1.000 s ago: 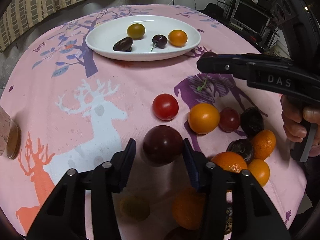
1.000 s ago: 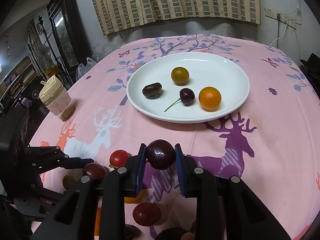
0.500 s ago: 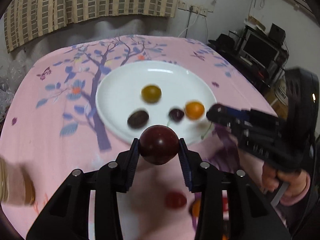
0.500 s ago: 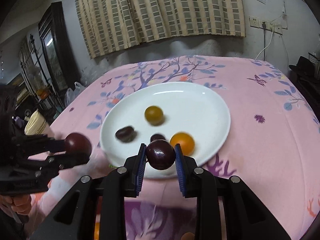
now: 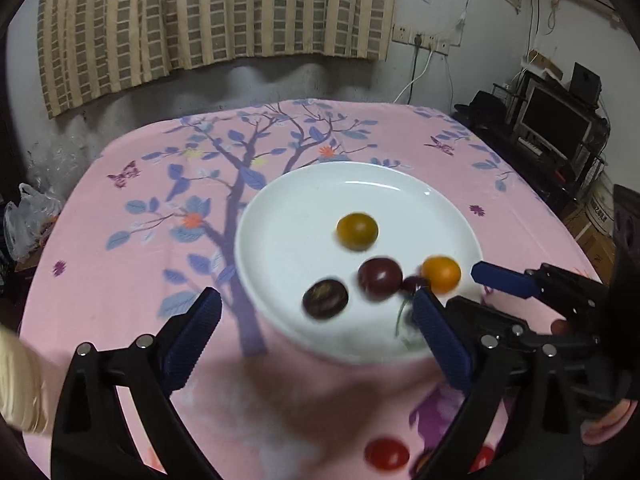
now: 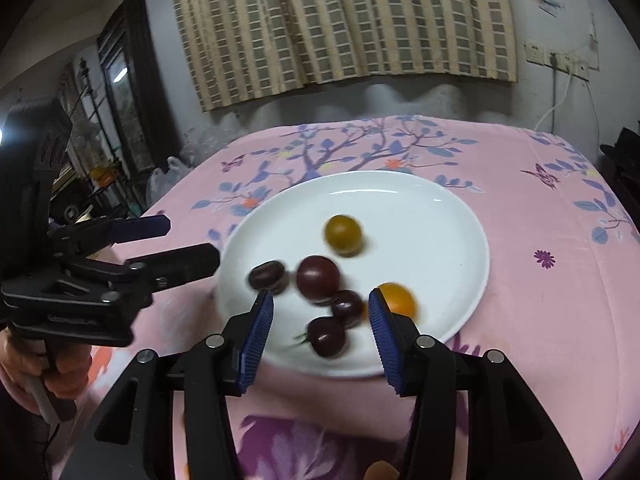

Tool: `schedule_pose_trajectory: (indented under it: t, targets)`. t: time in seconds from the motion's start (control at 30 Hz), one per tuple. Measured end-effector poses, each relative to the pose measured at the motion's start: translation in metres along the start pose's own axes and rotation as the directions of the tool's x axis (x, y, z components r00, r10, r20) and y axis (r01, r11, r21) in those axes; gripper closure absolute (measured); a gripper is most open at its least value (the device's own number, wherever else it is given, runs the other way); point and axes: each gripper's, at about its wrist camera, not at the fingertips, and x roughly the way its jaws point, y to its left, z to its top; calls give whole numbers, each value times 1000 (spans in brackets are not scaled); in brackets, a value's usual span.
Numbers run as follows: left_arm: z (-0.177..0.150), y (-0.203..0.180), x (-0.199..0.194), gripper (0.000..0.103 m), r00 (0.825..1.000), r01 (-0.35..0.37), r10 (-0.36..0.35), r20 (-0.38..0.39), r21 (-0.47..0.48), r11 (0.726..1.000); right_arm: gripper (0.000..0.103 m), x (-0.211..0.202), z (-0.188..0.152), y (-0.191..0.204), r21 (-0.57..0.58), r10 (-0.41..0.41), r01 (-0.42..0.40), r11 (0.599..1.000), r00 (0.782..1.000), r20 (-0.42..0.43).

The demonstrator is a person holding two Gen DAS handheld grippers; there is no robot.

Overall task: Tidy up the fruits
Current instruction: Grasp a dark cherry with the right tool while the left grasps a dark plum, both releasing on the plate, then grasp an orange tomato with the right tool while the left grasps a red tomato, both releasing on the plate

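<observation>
With both our left claw [image 5: 316,334] and right claw [image 6: 321,326] spread wide and empty above the white plate [image 6: 452,216], where the dark plum [image 6: 318,280] lies blurred, we should lift clear gently.

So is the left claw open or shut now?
Open. The left claw has its two blue fingers spread wide with nothing between them, and the dark red fruit sits on the white plate.

Black left gripper [image 5: 316,328], right gripper [image 6: 320,322]; blue ribbed pads, silver screws.
</observation>
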Motion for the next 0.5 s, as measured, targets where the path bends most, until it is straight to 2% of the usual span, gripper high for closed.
schedule_pose_trajectory:
  t: [0.2, 0.3, 0.37, 0.5]
  targets:
    - [-55, 27, -50, 8, 998, -22, 25, 63, -45, 999, 49, -22, -39, 52, -168, 64, -85, 982, 990, -128]
    - [-76, 39, -54, 8, 999, -16, 21, 50, -100, 995, 49, -22, -64, 78, -293, 28, -85, 952, 981, -193]
    - [-85, 43, -52, 8, 999, 19, -15, 28, -122, 992, 49, -19, -72, 85, -324, 12, -83, 942, 977, -214]
    - [-90, 38, -51, 8, 1000, 9, -8, 15, -102, 995, 49, -15, -76, 89, -328, 26, -111, 938, 967, -252]
